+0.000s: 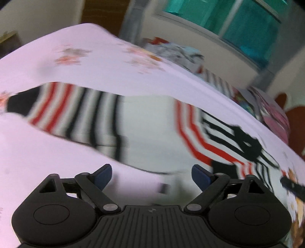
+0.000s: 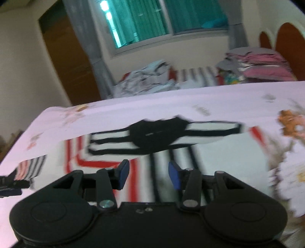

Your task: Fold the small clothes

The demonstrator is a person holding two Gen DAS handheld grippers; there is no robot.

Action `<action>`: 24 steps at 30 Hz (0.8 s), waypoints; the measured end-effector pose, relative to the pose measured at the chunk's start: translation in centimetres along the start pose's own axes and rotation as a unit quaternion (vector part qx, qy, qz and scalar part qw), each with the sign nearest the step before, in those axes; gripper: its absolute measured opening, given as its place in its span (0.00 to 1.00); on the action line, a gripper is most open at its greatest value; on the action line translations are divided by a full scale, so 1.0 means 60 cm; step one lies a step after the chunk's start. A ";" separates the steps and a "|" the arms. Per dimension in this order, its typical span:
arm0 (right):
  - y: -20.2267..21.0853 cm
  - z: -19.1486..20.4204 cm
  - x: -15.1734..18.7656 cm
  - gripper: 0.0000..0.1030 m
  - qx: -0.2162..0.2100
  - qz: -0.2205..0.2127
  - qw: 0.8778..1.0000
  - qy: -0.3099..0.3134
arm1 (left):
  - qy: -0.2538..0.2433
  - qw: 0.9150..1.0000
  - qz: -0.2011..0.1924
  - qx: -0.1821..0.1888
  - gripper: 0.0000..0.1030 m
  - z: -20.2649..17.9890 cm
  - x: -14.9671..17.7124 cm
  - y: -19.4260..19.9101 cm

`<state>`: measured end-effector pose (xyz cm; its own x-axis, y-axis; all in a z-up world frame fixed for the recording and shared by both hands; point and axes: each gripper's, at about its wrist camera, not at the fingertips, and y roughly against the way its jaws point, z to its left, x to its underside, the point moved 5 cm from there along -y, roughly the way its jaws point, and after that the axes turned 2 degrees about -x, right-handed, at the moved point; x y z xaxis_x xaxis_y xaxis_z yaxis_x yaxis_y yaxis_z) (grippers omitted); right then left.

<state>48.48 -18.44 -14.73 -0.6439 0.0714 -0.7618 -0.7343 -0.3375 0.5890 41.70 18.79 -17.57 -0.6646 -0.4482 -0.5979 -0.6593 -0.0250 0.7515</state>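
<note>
A small white garment [image 1: 148,118] with red and black stripes and a black patch [image 2: 156,137] lies spread on the pink floral bed sheet [image 1: 95,63]. Both views are blurred by motion. My left gripper [image 1: 152,171] hangs above the garment's near edge, its blue pads [image 1: 103,176] wide apart with nothing between them. My right gripper [image 2: 148,171] is over the garment's striped middle. It is open about halfway, and its pads [image 2: 174,177] hold no cloth. A dark gripper tip shows at the right edge of the left wrist view [image 1: 293,186] and another at the left edge of the right wrist view [image 2: 9,186].
A loose heap of clothes [image 2: 146,78] and a striped cloth [image 2: 196,74] lie at the bed's far side. A stack of folded pink and grey clothes [image 2: 263,64] sits at the far right. Behind are a window [image 2: 164,17] and a wooden door [image 2: 66,57].
</note>
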 end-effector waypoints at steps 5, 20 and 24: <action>-0.032 0.089 0.021 0.43 -0.012 0.020 1.000 0.015 | 0.054 0.998 -0.012 -0.028 0.93 0.129 -0.028 -0.007; -0.128 0.203 0.056 0.43 0.024 0.041 0.998 0.031 | 0.183 0.980 -0.079 -0.012 0.83 0.352 -0.105 -0.094; -0.144 0.198 0.063 0.43 0.041 0.046 0.998 0.021 | 0.181 0.979 -0.090 -0.009 0.66 0.355 -0.123 -0.109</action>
<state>49.84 -4.08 -19.47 -0.7010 0.0034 -0.7131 -0.6888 -0.2624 0.6758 43.42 41.28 -23.98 -0.3678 -0.7228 -0.5851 -0.7461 -0.1461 0.6496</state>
